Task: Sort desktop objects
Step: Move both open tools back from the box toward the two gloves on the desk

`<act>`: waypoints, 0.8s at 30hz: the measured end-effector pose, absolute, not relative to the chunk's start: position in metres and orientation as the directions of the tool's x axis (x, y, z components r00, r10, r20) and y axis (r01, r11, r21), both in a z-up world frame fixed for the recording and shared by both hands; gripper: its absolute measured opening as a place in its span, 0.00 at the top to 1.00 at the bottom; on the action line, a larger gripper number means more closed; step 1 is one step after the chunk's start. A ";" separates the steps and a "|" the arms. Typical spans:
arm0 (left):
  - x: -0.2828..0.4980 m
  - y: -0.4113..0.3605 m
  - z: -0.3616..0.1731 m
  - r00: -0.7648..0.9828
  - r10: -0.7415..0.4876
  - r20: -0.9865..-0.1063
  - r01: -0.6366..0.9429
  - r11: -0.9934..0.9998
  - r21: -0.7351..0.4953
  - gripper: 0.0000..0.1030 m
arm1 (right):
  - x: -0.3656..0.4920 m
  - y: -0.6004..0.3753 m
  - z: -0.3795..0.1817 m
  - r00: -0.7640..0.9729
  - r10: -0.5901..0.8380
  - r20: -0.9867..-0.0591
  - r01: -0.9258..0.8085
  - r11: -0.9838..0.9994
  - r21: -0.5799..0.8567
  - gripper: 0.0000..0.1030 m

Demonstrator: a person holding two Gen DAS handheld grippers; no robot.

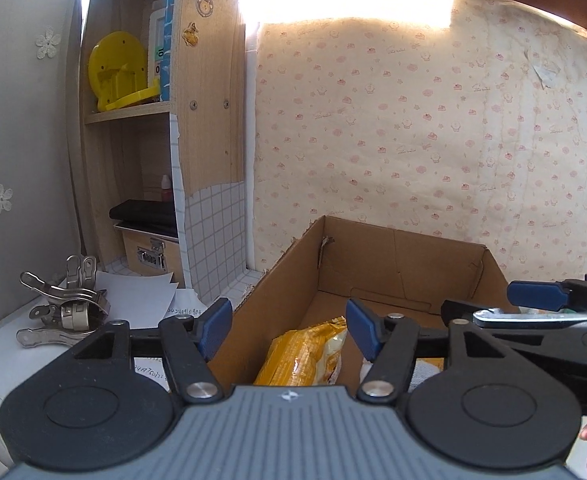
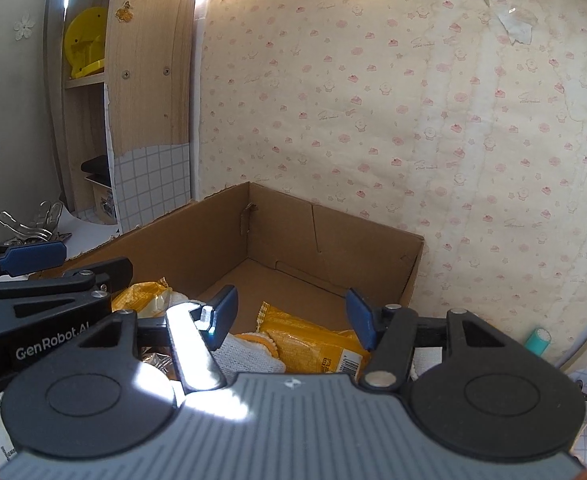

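Both grippers are hovering over the cardboard box (image 1: 293,264), jaws apart and holding nothing.
Left gripper (image 1: 287,330) is sitting nearer the metal clips (image 1: 63,304), probably next, lying off its left; right gripper (image 2: 291,318) is facing yellow snack packets (image 2: 313,340) inside.

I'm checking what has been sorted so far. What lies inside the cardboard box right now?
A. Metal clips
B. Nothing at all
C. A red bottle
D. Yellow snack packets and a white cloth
D: the right wrist view shows yellow snack packets and a white cloth lying in the cardboard box, while the metal clips sit outside it on the desk.
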State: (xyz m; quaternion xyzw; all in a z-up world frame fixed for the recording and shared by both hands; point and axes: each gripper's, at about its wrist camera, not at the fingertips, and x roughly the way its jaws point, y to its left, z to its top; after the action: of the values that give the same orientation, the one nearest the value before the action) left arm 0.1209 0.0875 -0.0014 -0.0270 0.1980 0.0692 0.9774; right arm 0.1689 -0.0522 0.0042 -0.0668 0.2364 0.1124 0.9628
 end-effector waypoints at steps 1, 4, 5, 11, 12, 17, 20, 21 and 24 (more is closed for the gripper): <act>0.120 0.088 -0.001 0.913 0.124 -0.388 -0.146 0.989 -0.027 0.34 | 0.169 -0.053 0.005 0.863 0.186 -0.470 -0.248 0.966 -0.072 0.43; 0.117 0.088 0.002 0.915 0.128 -0.382 -0.150 0.988 -0.027 0.30 | 0.166 -0.054 0.007 0.866 0.185 -0.464 -0.247 0.966 -0.075 0.43; 0.117 0.088 0.002 0.915 0.131 -0.380 -0.153 0.988 -0.027 0.29 | 0.166 -0.054 0.008 0.867 0.184 -0.463 -0.246 0.966 -0.076 0.43; 0.111 0.088 0.006 0.921 0.133 -0.366 -0.154 0.988 -0.028 0.19 | 0.161 -0.058 0.012 0.872 0.181 -0.455 -0.238 0.969 -0.071 0.42; 0.110 0.087 0.007 0.922 0.133 -0.364 -0.153 0.988 -0.027 0.18 | 0.160 -0.059 0.012 0.873 0.181 -0.453 -0.238 0.969 -0.071 0.42; 0.106 0.084 0.007 0.925 0.124 -0.360 -0.143 0.989 -0.029 0.15 | 0.154 -0.065 0.015 0.879 0.172 -0.445 -0.228 0.971 -0.075 0.40; 0.102 0.080 0.007 0.926 0.119 -0.359 -0.136 0.990 -0.024 0.14 | 0.150 -0.069 0.015 0.880 0.167 -0.444 -0.223 0.972 -0.076 0.39; 0.101 0.079 0.006 0.926 0.116 -0.359 -0.133 0.991 -0.023 0.14 | 0.148 -0.070 0.015 0.881 0.166 -0.443 -0.222 0.972 -0.077 0.39; 0.099 0.076 0.006 0.927 0.114 -0.357 -0.129 0.992 -0.016 0.13 | 0.144 -0.075 0.016 0.883 0.164 -0.440 -0.216 0.974 -0.071 0.38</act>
State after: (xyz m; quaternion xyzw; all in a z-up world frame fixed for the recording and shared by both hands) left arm 0.0992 0.0756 0.0065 -0.0195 0.1807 0.0619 0.9814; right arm 0.1442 -0.0746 0.0159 -0.0590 0.2212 0.0983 0.9685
